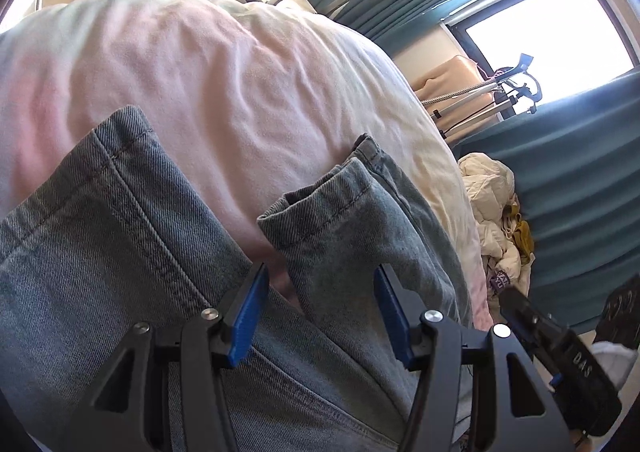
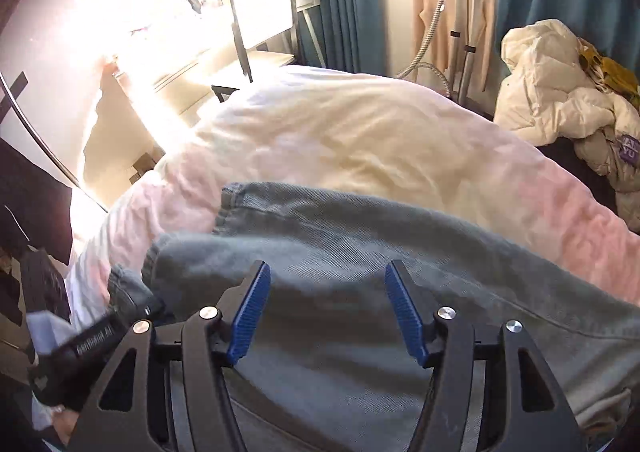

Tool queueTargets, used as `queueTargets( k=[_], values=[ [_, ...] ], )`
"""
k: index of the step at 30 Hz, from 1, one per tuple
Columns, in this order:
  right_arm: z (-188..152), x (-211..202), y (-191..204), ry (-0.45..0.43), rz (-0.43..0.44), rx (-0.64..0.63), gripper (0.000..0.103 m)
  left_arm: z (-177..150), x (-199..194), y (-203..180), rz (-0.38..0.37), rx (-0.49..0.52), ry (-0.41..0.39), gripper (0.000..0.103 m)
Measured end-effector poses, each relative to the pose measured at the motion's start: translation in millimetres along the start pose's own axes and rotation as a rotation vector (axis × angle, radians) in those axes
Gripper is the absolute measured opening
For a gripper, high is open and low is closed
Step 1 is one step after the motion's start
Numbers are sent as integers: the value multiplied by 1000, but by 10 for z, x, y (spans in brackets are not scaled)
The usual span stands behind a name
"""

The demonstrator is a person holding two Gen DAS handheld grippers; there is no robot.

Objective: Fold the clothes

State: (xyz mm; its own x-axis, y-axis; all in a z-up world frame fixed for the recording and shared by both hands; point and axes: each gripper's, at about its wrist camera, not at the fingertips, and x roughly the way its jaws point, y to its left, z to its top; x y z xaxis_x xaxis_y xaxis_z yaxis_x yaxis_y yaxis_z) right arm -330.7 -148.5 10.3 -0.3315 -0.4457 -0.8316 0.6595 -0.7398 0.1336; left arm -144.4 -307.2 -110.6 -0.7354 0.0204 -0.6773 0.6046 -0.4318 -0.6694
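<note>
The jeans [image 1: 120, 252] lie spread on the bed [image 1: 220, 72], their lower part cut off by the frame edge. The left claw [image 1: 320, 312] hovers spread over a leg hem, pinching nothing. The right claw [image 2: 328, 308] is spread above blurred denim, empty. Beyond, a heap of clothes [image 2: 560, 92] is partly hidden.

A rumpled white and pink duvet [image 2: 360, 140] covers the bed; beside it a cream puffer jacket [image 2: 552, 100] lies heaped near teal curtains [image 1: 580, 188], with a peach garment [image 2: 430, 20] hanging by the bright window [image 1: 552, 36]
</note>
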Motion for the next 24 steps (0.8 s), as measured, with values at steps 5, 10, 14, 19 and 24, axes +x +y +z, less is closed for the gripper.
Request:
queueTargets(
  k=[5, 10, 14, 19, 24],
  values=[
    [522, 587, 589, 69, 14, -46, 59, 30, 7, 38, -36, -30, -29, 56],
    [681, 1162, 901, 143, -42, -92, 58, 34, 64, 212, -87, -104, -41, 52],
    [671, 1435, 1017, 171, -108, -156, 52, 18, 142, 296, -107, -138, -30, 46],
    [617, 1514, 1097, 179, -173, -204, 18, 4, 165, 248, -126, -108, -28, 22],
    [656, 1223, 1282, 67, -199, -283, 8, 25, 28, 153, -162, -57, -87, 5]
  ],
)
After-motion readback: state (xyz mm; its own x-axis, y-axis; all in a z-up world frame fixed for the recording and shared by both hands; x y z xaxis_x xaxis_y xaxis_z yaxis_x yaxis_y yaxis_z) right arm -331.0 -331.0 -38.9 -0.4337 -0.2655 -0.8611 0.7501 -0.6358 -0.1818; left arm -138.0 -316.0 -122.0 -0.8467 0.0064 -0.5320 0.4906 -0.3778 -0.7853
